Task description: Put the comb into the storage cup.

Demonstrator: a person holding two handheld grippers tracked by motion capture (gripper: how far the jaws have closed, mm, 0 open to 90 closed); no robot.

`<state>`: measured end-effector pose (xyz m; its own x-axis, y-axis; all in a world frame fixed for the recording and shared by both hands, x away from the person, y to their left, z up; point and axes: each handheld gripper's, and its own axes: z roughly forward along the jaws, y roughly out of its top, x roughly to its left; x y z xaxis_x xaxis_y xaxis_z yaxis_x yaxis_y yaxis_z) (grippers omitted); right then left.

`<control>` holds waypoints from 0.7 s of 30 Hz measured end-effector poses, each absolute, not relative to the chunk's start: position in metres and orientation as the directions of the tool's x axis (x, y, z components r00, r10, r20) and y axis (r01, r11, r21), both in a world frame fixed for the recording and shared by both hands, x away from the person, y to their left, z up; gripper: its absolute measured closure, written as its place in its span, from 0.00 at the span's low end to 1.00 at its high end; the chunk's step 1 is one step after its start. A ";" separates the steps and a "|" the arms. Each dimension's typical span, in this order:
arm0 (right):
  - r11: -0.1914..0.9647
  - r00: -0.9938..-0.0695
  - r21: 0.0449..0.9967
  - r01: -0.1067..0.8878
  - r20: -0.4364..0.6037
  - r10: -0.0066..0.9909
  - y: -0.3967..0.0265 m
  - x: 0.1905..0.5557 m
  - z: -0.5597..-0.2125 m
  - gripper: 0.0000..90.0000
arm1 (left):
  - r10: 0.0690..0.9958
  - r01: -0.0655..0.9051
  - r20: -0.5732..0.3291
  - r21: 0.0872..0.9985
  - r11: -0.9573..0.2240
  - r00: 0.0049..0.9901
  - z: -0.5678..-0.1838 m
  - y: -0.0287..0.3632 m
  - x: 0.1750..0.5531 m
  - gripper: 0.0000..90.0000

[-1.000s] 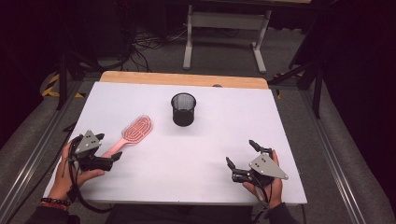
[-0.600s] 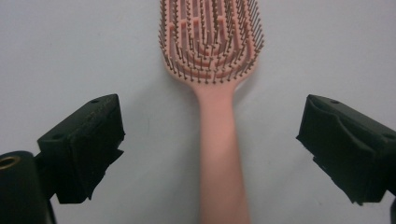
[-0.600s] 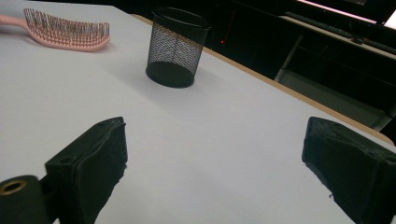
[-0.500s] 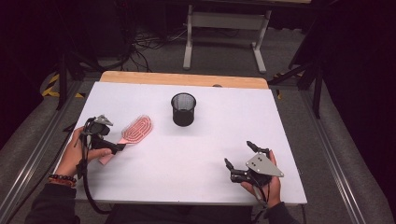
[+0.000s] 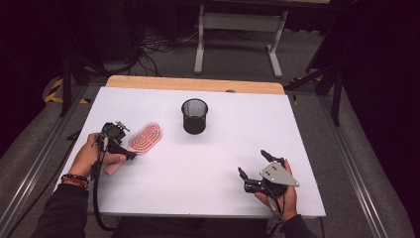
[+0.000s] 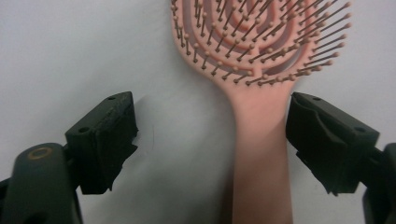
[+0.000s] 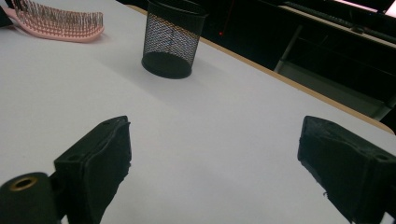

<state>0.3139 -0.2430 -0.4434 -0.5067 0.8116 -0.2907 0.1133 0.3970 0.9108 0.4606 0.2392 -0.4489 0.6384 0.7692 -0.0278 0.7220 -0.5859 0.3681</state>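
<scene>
While a person sits at the near edge of a white table (image 5: 208,193), each hand holds a two-jaw gripper. Nearest, on the person's right, the right gripper (image 5: 253,167) rests low over bare tabletop with its jaws spread wide and nothing between them; it appears parked out of the way while the other hand works.

Farther in, on the person's left, the left gripper (image 5: 130,152) has come down over the handle of a pink hairbrush (image 5: 143,139). Seen along that gripper, the brush (image 6: 261,116) lies flat on the table, bristles up, its handle running back between the two black jaws. The jaws have just been closing, yet they are still partly open: the handle sits close against one jaw, a clear gap remains on the other side, and no firm grip shows yet. Straddling the narrow handle rather than the broad bristled head probably gives the jaws a part slim enough to clamp.

Beyond the brush, near the table's middle, a black mesh cup (image 5: 194,115) stands upright and open-topped, apart from the brush, a likely place to drop it.
</scene>
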 end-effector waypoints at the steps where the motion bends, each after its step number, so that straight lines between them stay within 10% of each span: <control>1: 0.397 -0.504 0.911 0.114 -0.291 0.813 -0.243 0.314 -0.443 0.12 | 0.772 0.725 -0.026 0.364 -0.584 0.635 -0.448 0.239 0.462 0.25; 21: 0.466 -0.550 0.875 0.131 -0.327 0.768 -0.237 0.315 -0.449 0.11 | 0.738 0.702 -0.017 0.324 -0.634 0.675 -0.440 0.226 0.465 0.74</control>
<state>0.3149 -0.2365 -0.4487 -0.5504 0.7684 -0.3266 0.1307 0.4657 0.8752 0.4646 0.2263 -0.4403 0.6748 0.7378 -0.0174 0.7019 -0.6343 0.3241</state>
